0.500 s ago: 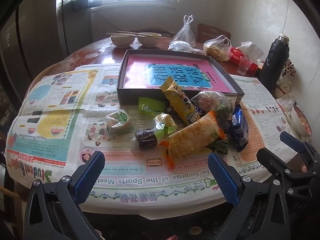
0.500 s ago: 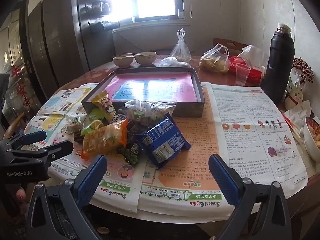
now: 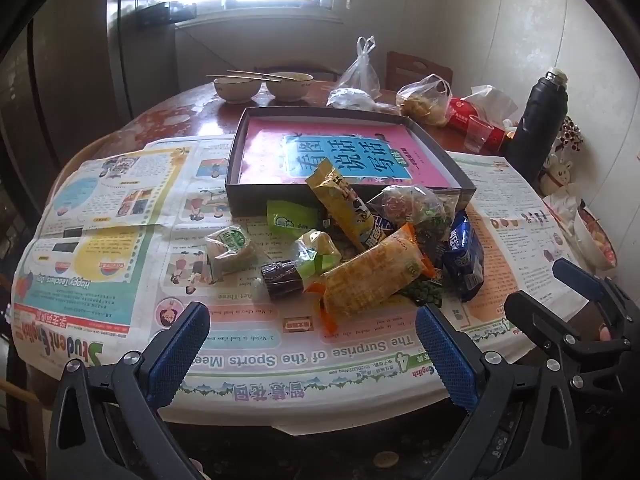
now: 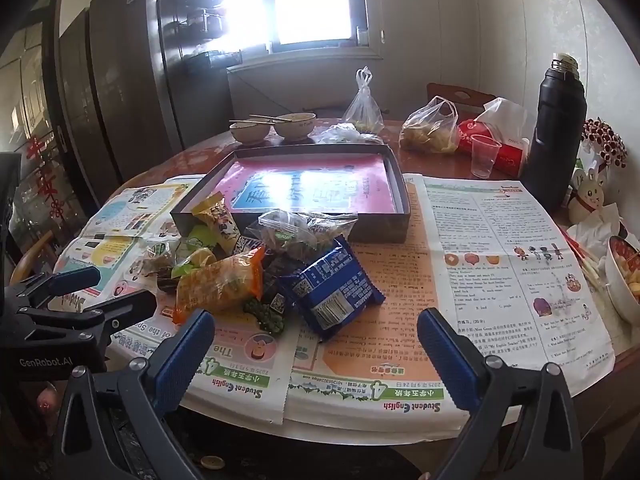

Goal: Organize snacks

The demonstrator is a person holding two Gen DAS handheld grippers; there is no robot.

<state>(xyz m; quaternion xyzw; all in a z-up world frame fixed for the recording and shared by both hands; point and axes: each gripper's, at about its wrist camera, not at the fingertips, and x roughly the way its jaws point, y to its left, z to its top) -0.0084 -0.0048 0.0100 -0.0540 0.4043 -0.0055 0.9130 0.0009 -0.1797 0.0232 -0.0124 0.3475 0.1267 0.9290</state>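
Observation:
A heap of snack packets lies on newspaper in front of a shallow dark box [image 3: 256, 196] [image 4: 384, 228] lined with a pink booklet. In the heap: an orange packet [image 3: 372, 276] [image 4: 220, 284], a blue packet [image 3: 464, 256] [image 4: 332, 284], a yellow packet [image 3: 340, 200] leaning on the box wall, a clear bag [image 3: 416, 204] [image 4: 300, 228], green-wrapped pieces [image 3: 232, 244] and a dark roll [image 3: 280, 280]. My left gripper [image 3: 312, 352] hovers open at the table's near edge, short of the heap. My right gripper [image 4: 316, 352] is open too, just before the blue packet.
Two bowls with chopsticks [image 3: 260, 84], plastic bags [image 3: 424, 100], a clear cup [image 4: 484, 156], a red tissue pack [image 4: 500, 148] and a tall black flask [image 3: 540, 124] [image 4: 556, 132] stand behind the box. A bowl of food [image 4: 624, 280] sits at the right edge.

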